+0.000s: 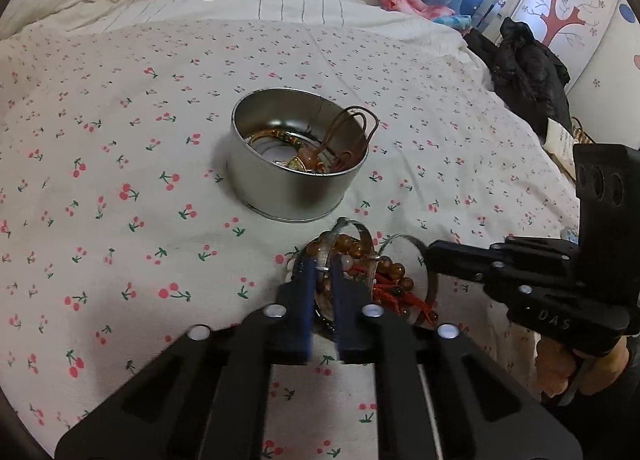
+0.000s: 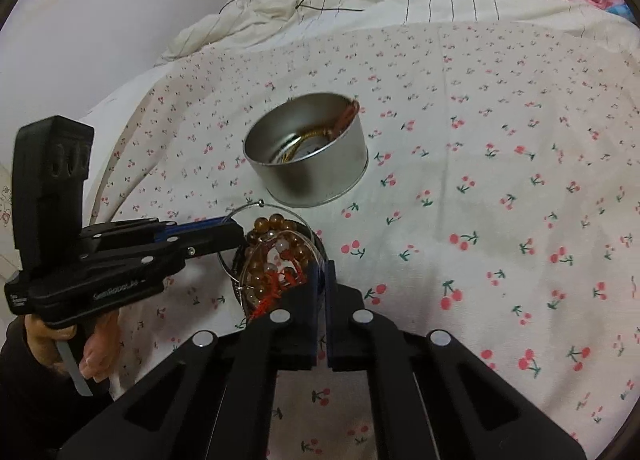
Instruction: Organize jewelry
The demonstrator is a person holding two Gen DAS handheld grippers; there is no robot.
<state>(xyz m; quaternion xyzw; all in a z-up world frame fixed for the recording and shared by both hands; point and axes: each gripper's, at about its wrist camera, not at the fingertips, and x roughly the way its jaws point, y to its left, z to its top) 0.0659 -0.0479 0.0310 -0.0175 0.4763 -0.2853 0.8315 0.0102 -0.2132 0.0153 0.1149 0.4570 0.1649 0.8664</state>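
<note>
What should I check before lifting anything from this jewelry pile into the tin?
1. Tin upright, mouth open: ok.
2. Room in tin: ok; a few pieces lie inside, most of the floor bare.
3. Left tool on target: fingers close together over the amber bead bracelet; actual grip cannot tell.
4. Right tool grip: fingers nearly shut at the pile's edge; what they pinch, cannot tell.
5. Pile untangled: not ok; beads, red cord and wire hoops overlap.
6. Path to tin: ok; only cherry-print sheet between.

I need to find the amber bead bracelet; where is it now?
In both wrist views the amber bead bracelet lies in the jewelry pile on the bedsheet, just in front of the metal tin, between both grippers' fingers.
</note>
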